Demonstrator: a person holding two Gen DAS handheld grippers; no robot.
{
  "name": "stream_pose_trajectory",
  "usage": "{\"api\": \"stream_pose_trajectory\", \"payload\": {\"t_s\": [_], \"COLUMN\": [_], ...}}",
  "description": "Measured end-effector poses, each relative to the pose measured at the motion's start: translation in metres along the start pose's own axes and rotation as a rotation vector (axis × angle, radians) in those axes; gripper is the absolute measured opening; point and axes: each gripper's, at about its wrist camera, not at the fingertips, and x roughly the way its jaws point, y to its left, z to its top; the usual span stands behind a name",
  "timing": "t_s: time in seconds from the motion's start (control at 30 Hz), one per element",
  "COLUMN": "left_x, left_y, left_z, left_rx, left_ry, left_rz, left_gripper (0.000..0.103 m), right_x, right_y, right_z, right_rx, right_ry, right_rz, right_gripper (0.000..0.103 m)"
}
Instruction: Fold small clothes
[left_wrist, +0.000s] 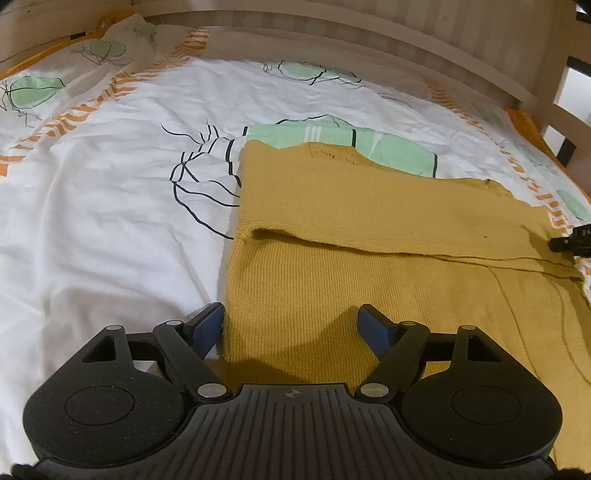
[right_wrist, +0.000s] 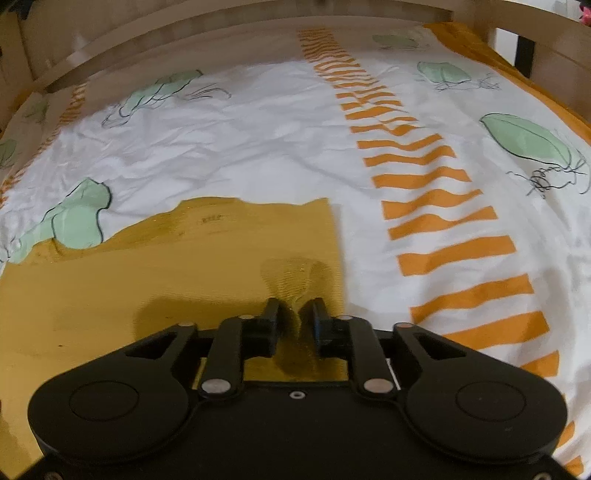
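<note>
Mustard knit garment (left_wrist: 369, 236) lies partly folded on the bed sheet (left_wrist: 110, 229); right gripper (right_wrist: 295, 314) pinches its edge w/ a thin bite, left gripper (left_wrist: 291, 321) spread wide & empty, so knit could slip out or fold go skewed.

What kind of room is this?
Probably a bedroom. A printed sheet covers a bed with a wooden frame, and a yellow sweater lies on it for folding.
</note>
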Motion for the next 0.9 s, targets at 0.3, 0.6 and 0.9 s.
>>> {"api": "stream_pose_trajectory", "payload": {"t_s": [0.3,0.6,0.9], "left_x": [0.0,-0.005,0.0], "left_y": [-0.001,0.0,-0.009], "left_z": [0.0,0.008,0.03], "left_rx": [0.007,-0.04,0.087], "left_ry": [0.001,0.003,-0.115], "left_rz": [0.005,0.001,0.027], "left_gripper": [0.078,0.076,0.076], "right_x": [-0.005,-0.014,0.029], "right_y": [-0.01,-0.002,0.049], "right_z": [0.0,0.031,0.051], "right_rx": [0.07,-0.001,-0.343], "right_ry": [-0.019,-0.157,-0.171], "right_rz": [0.024,0.089,0.156], "right_gripper": [0.046,0.051,0.065]}}
